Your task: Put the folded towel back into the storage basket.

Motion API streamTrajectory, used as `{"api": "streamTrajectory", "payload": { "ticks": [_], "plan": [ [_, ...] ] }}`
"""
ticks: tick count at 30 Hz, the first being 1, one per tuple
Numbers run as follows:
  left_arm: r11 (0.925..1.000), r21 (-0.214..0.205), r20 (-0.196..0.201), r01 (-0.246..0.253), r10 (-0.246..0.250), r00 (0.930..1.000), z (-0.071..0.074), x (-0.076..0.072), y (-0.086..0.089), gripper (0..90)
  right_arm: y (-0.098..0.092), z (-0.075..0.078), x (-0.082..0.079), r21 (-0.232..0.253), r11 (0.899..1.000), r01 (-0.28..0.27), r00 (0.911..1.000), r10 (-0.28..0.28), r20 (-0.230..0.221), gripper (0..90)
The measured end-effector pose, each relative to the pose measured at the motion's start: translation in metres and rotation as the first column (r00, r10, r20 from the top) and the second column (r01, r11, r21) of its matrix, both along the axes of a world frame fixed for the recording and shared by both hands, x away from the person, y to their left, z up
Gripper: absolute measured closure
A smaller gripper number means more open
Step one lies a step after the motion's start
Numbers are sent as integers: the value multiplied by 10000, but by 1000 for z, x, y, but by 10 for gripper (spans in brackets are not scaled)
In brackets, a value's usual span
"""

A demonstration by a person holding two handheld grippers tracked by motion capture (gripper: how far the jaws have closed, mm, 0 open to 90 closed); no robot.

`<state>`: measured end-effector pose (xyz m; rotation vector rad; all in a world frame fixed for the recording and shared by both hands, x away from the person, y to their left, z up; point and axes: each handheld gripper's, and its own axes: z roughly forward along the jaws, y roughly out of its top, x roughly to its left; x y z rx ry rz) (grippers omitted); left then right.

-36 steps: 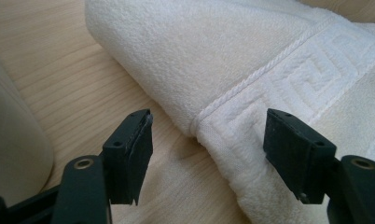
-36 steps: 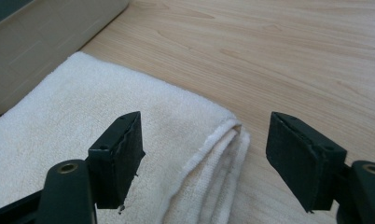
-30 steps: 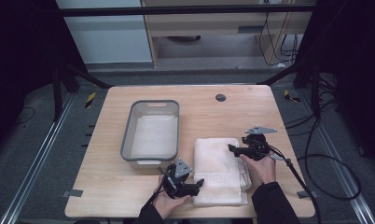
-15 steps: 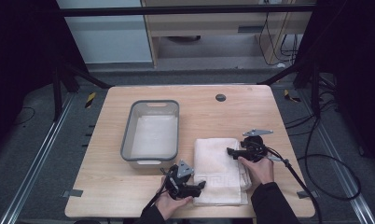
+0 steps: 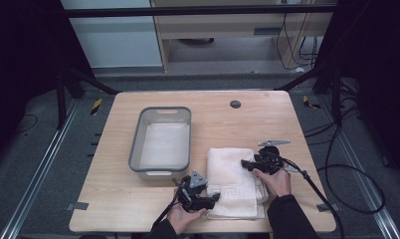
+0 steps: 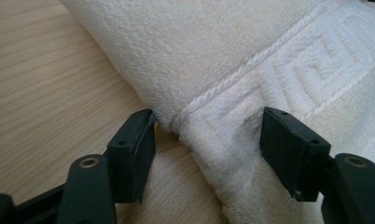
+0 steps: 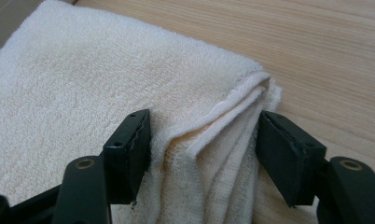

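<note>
Towel first: cream terry towel (image 5: 235,181), folded into a thick rectangle, lying flat on the near right part of the pale wooden counter (image 5: 113,209), just right of the grey plastic bin (image 5: 136,149). Woven key-pattern border (image 6: 325,60) and a corded seam across its near end. Stacked fold layers (image 7: 244,107) plain to see at its right edge.

Left claw (image 5: 215,197) at the towel's near left edge, released. Jaws just now closing in, straddling the rolled edge by the seam: one pad beside the fold, low against the counter, the other hovering over the border, neither pressing yet. Right claw (image 5: 244,163) at the right edge, farther up the towel, likewise released. Jaws closing there too, the layered corner standing between them with a gap on each side.

Step in hand, by judgement: taking hold of the towel at two points, ahead of a lift, likely toward the bin.

Next move, as judged: finishing both squeezes until the pads bite. Catching every layer of the fold, not the top sheet alone. Then raising both hands together and level, to keep the fold from falling open.

Bin's inside pale; lining or another cloth, cannot tell.
</note>
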<state>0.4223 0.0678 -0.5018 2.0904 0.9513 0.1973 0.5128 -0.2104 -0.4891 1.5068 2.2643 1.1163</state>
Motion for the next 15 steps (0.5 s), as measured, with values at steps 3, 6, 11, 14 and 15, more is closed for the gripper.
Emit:
{"api": "streamTrajectory", "payload": {
  "ticks": [3,6,11,14,15],
  "plan": [
    [10000,-24,-79,51,-51,10000,0,1,0,363,0,-1,1,78,10000,31,9999,-30,-151,382],
    [9999,-45,-161,152,-153,9998,0,1,-1,401,0,-2,2,204,9998,-11,9997,16,-251,407],
    [9998,-90,-251,188,-190,9995,1,1,-2,450,0,-2,2,377,9993,-67,9991,82,-419,474],
    [9996,-124,-505,237,-243,9984,2,3,-3,494,0,-2,2,521,9986,-114,9986,141,-515,520],
    [9996,-157,-594,254,-263,9979,2,3,-3,506,0,-1,2,608,9981,-98,9982,134,-586,537]
  ]
}}
